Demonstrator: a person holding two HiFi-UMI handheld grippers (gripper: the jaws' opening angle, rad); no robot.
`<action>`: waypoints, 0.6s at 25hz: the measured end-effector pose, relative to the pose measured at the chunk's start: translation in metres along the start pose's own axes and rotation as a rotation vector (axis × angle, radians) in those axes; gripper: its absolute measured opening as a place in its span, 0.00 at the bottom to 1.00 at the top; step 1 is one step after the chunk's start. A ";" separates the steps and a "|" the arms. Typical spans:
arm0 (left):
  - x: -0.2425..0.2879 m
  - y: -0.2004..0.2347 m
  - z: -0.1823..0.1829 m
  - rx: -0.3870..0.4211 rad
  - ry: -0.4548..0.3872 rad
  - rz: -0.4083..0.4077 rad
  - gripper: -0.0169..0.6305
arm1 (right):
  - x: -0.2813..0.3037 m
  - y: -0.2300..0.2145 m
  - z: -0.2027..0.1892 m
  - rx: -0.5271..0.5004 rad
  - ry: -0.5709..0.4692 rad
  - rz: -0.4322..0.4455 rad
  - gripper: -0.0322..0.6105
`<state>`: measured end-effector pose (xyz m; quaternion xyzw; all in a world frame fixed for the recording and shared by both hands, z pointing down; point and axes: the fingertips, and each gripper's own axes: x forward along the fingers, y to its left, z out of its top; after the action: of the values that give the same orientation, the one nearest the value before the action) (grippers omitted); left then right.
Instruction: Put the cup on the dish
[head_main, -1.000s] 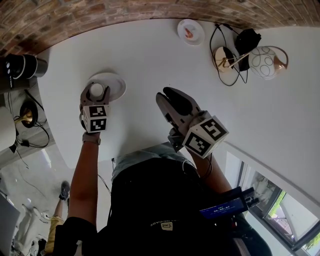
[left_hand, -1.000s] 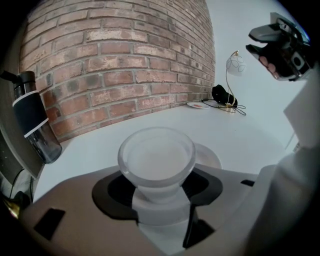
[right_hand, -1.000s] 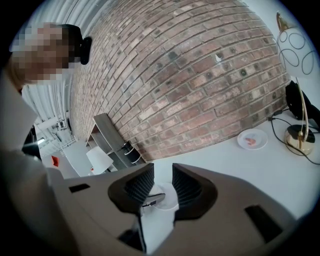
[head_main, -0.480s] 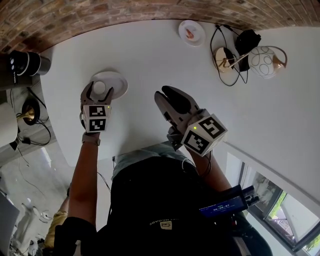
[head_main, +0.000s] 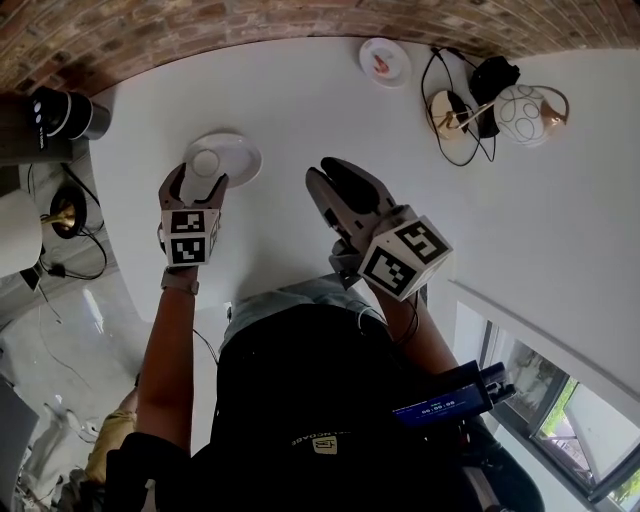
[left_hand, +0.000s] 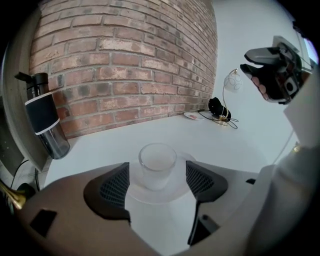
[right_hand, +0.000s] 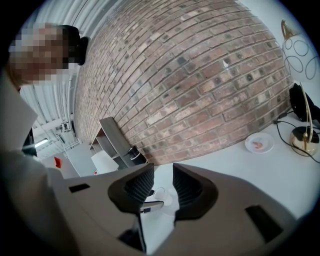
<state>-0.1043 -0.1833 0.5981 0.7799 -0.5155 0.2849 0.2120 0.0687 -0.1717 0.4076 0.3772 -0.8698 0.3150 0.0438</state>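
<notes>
The white table curves out from your waist, bare through its middle, its left edge rounding close past your left forearm. Your left gripper hangs tilted down over the table's left part. Its jaws have just been opening and stand wide, and the clear cup stands upright on the white dish in the gap at their tips, touched by neither pad. Your right gripper is held beside it toward the middle, nearly level, with its jaws a narrow gap apart and nothing in them. Open tabletop lies between the two grippers and off to the right. Farther out, a dark bottle stands at the left edge. A small plate and a round lamp sit near the brick wall at the back.
</notes>
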 end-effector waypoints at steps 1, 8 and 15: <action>-0.005 0.000 0.002 -0.005 -0.006 -0.001 0.54 | 0.000 0.003 0.001 -0.001 -0.006 0.002 0.21; -0.048 0.006 0.015 -0.005 -0.026 -0.003 0.54 | 0.005 0.027 0.007 0.000 -0.060 0.020 0.21; -0.104 0.002 0.047 0.011 -0.101 -0.013 0.54 | 0.005 0.053 0.016 0.002 -0.115 0.054 0.21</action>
<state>-0.1275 -0.1426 0.4939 0.7977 -0.5189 0.2465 0.1833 0.0314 -0.1570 0.3695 0.3710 -0.8805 0.2946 -0.0150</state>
